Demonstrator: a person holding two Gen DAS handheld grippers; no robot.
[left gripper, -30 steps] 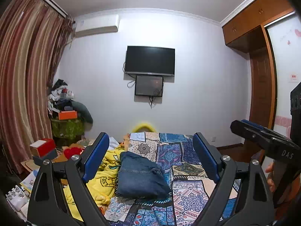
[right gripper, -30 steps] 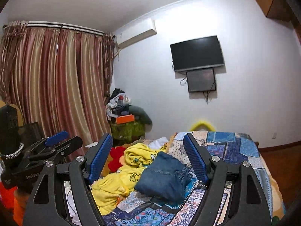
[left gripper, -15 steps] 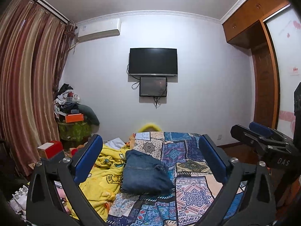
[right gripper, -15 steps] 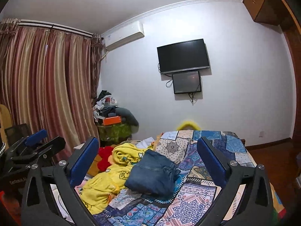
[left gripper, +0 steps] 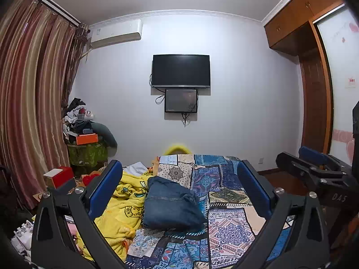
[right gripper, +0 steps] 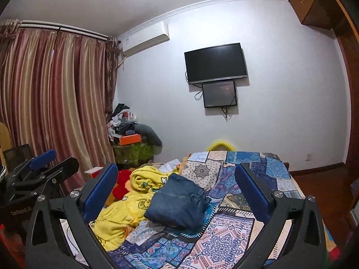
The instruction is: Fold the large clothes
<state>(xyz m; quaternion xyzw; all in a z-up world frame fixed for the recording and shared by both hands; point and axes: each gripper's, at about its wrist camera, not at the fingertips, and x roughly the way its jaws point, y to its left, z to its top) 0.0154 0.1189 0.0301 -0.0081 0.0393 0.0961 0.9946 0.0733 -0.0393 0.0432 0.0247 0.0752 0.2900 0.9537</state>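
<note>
Folded jeans (left gripper: 171, 204) lie on the bed's patchwork quilt (left gripper: 226, 226) near its left edge, long axis toward the far wall; the bed's near edge is cut off. Left claw (left gripper: 179, 190) and right claw (right gripper: 177, 192) hang wide open and empty above, beside a half-hidden yellow blanket (left gripper: 125, 210).

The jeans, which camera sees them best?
The right wrist view: the folded jeans sit in plain sight between the open right gripper, showing their stacked edge. The left wrist view shows the jeans too, flatter-on.

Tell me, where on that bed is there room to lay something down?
The patchwork quilt lies bare right of the folded jeans, out to the bed's edge, and beyond them toward the wall. Left is crowded: a yellow blanket is heaped against the jeans.
</note>
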